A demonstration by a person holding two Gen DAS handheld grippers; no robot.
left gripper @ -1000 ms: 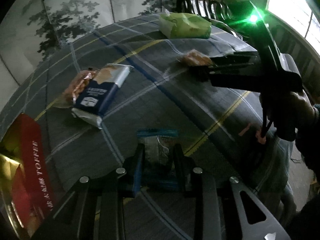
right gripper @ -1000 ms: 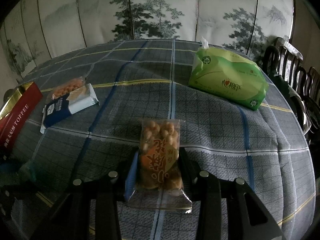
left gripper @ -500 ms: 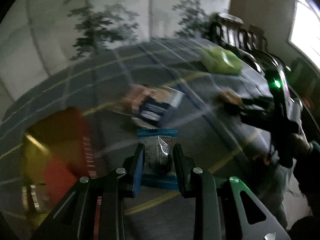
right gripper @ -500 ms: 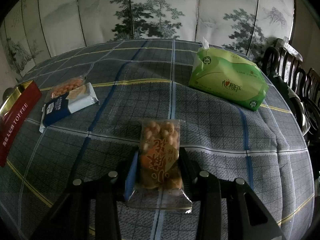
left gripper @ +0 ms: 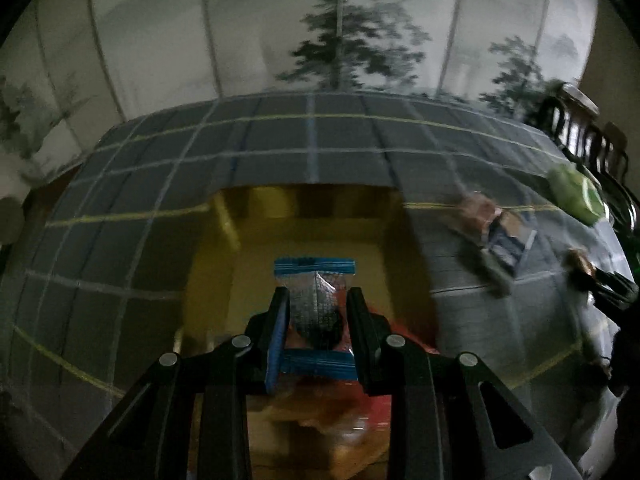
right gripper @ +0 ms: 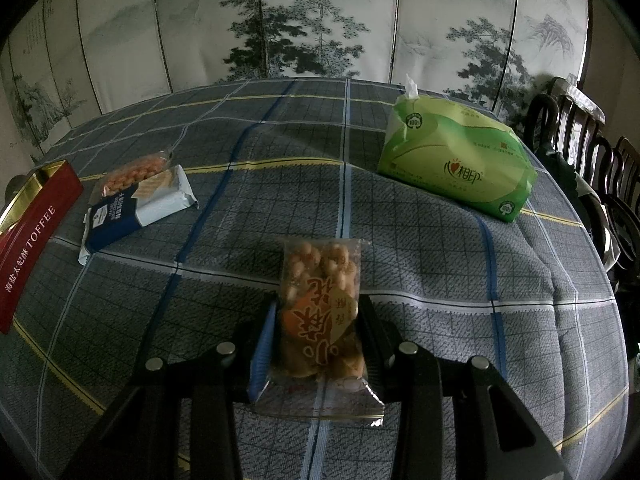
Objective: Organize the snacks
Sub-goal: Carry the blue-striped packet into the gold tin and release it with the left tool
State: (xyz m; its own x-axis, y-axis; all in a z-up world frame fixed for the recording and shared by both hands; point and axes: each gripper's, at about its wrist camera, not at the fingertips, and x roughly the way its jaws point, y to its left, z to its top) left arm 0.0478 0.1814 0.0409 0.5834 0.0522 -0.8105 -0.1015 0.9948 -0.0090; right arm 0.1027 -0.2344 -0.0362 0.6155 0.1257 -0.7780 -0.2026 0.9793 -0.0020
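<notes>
In the left wrist view, the left claw (left gripper: 318, 312) at lower centre is clenched on a small clear packet with blue sealed ends (left gripper: 315, 294), held over the gold-lined interior of an open red box (left gripper: 304, 236) on the grey plaid-clothed counter (left gripper: 160, 184). In the right wrist view, from left: the red box lettered TOFFEE (right gripper: 34, 232) at the left edge, a blue-and-white biscuit pack (right gripper: 136, 206) partly over an orange snack bag (right gripper: 134, 170), then the right claw (right gripper: 316, 332) at lower centre grasping a clear bag of peanuts (right gripper: 320, 304), and a green tissue pack (right gripper: 458, 164) at upper right.
</notes>
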